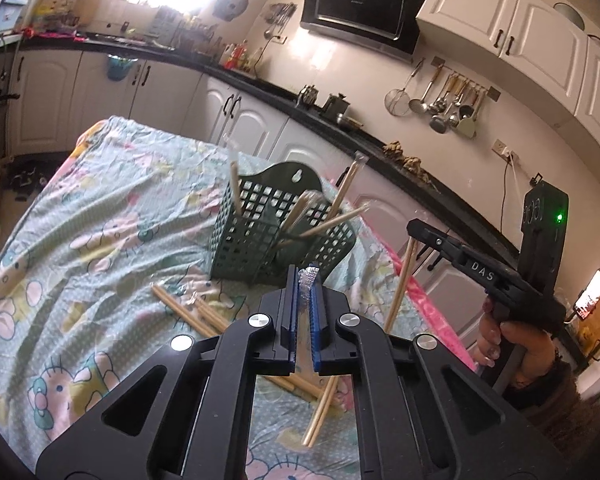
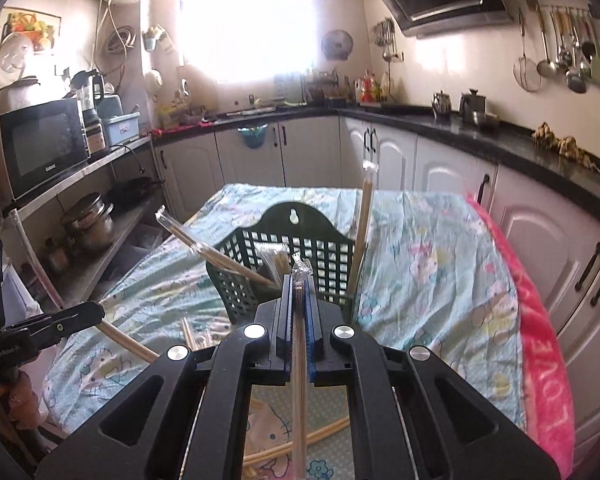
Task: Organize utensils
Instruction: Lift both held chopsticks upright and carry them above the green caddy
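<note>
A wrapped pair of chopsticks [image 1: 309, 280] is clamped between the nearly closed fingers of the left gripper [image 1: 304, 296], just in front of the green basket [image 1: 260, 236]. Another wrapped pair [image 2: 300, 344] is pinched in the right gripper [image 2: 299, 300], which is raised near the basket's front wall. Several wrapped pairs are stood leaning in the basket [image 2: 300, 248], which is set on a patterned cloth [image 1: 100, 208]. More loose chopsticks [image 1: 188, 308] are scattered on the cloth beside the basket.
</note>
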Motion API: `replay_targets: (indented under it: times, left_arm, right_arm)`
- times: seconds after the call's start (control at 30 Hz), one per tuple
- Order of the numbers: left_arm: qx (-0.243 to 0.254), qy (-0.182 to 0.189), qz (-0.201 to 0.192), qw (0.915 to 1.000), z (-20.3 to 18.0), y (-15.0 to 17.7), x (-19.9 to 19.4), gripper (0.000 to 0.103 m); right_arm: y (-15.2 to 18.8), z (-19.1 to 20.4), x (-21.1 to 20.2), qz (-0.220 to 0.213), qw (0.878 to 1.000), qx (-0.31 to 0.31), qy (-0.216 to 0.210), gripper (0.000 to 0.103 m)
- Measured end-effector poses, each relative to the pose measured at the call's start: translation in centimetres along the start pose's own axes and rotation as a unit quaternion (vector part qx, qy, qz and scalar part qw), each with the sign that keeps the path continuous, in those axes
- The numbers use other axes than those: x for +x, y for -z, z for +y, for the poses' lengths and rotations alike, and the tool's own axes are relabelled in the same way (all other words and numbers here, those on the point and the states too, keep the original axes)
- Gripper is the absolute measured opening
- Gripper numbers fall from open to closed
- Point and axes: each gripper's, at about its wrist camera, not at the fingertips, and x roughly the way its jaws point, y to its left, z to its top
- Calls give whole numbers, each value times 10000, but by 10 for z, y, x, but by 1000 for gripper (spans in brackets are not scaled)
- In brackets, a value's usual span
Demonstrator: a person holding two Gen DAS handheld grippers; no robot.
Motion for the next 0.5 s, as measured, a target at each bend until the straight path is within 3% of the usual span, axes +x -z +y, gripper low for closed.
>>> replay_targets:
  times: [0.5]
  left_arm:
    - [476, 247, -485, 9974, -43, -51, -19, 2]
  right_arm:
    - [-24, -2, -31, -624, 9980, 26, 49, 5]
